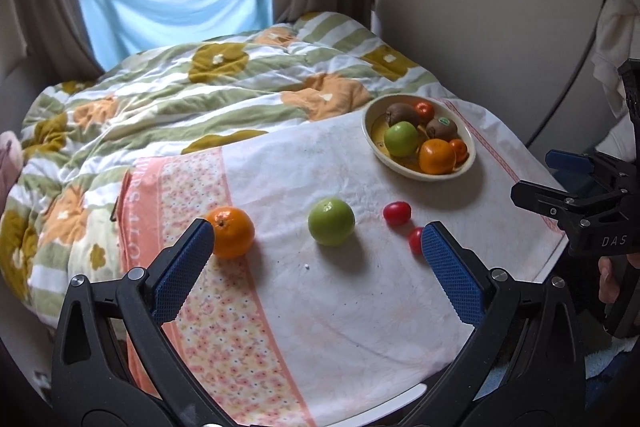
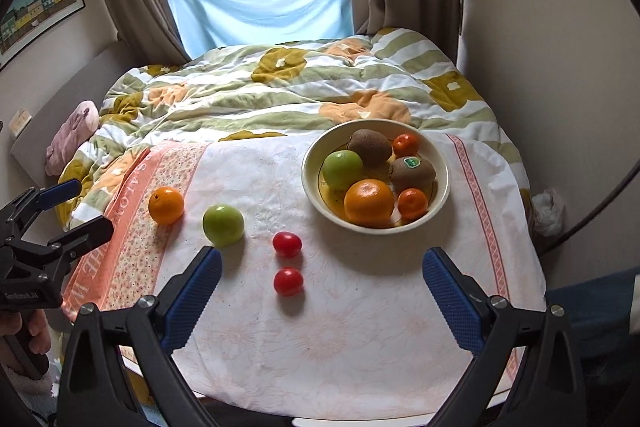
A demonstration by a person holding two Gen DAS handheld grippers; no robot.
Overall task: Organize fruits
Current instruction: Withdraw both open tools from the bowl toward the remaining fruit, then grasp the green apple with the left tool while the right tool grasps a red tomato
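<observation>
A cream bowl point(image 2: 438, 151) point(image 1: 471, 142) stands at the back right of the cloth-covered table. It holds two kiwis, a green apple, a large orange and small mandarins. Loose on the cloth lie an orange point(image 2: 166, 205) point(image 1: 233, 232), a green apple point(image 2: 223, 225) point(image 1: 331, 221) and two cherry tomatoes point(image 2: 287, 243) point(image 2: 288, 281). My left gripper point(image 1: 318, 239) is open and empty, above the near edge in front of the loose apple. My right gripper point(image 2: 322, 267) is open and empty, its fingers either side of the nearer tomato.
The table's white cloth point(image 2: 360, 327) has a pink floral band on the left. A bed with a flowered quilt point(image 2: 280, 87) lies behind the table. A wall stands close on the right. Each gripper shows at the edge of the other's view.
</observation>
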